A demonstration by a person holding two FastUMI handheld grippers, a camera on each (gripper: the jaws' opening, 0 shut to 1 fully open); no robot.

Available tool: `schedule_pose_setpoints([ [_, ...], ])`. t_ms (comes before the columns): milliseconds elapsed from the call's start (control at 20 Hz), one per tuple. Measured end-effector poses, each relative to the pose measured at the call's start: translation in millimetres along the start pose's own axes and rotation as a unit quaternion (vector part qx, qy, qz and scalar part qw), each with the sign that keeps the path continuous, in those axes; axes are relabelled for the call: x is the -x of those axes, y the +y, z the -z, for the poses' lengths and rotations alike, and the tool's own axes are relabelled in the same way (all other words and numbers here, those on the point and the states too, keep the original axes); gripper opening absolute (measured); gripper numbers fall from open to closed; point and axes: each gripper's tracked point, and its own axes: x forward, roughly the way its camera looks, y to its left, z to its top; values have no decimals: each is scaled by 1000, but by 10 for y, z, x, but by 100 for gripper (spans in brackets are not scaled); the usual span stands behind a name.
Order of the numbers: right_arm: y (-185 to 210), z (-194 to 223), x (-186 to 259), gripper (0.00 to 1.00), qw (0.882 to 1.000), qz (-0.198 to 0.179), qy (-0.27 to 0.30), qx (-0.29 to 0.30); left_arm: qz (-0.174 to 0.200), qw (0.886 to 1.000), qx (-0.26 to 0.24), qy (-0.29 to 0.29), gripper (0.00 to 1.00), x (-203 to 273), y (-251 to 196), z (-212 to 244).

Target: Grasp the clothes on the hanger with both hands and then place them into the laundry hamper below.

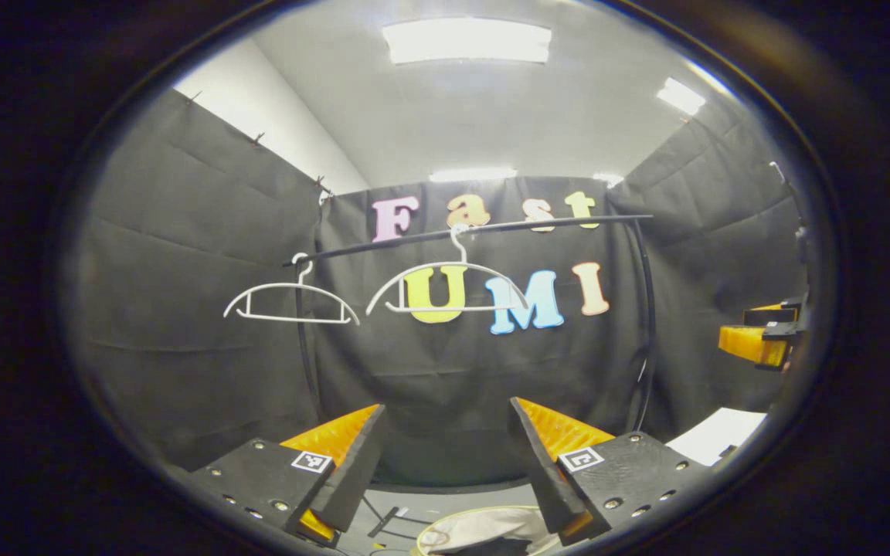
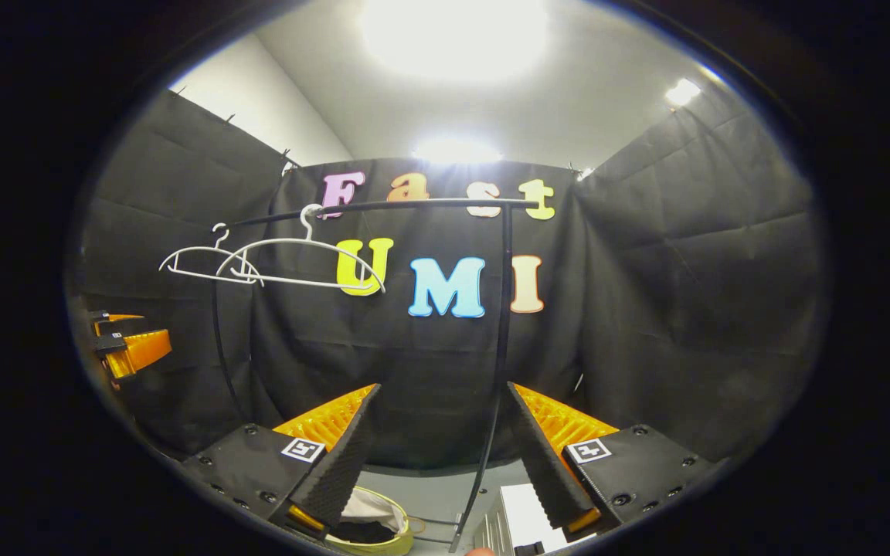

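Observation:
Two bare white hangers hang on a black rail (image 1: 484, 228): one hanger (image 1: 290, 301) to the left, the other hanger (image 1: 449, 289) nearer the middle. In the right gripper view the same hangers (image 2: 298, 262) overlap on the rail (image 2: 383, 206). The laundry hamper (image 1: 484, 533) sits below with light and dark cloth inside; its yellow-green rim (image 2: 371, 533) appears low in the right gripper view. My left gripper (image 1: 445, 455) is open and holds nothing. My right gripper (image 2: 441, 455) is open too, its fingers apart around empty air.
The rail's black uprights (image 2: 501, 332) stand in front of the back wall. The right gripper (image 1: 762, 336) appears at the far right of the left gripper view, the left gripper (image 2: 124, 344) at the far left of the right one. A white sheet (image 1: 715, 436) lies low right.

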Motion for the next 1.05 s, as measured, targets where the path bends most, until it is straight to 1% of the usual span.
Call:
schedule_pose_setpoints([
  [150,-27,-102,5,98,1000,1,-16,8,-5,1000,2,-17,91,81,24,-126],
  [250,-25,-144,15,97,1000,0,-19,9,-6,1000,8,-25,91,111,43,-201],
  [450,19,-154,56,97,1000,-2,-20,4,-7,999,-1,-34,90,149,48,-274],
  [900,30,-156,24,97,1000,-1,-19,8,-10,999,5,-34,89,110,11,-241],
  [1050,41,-209,21,97,1000,1,-27,10,-11,999,7,-36,89,92,9,-241],
])
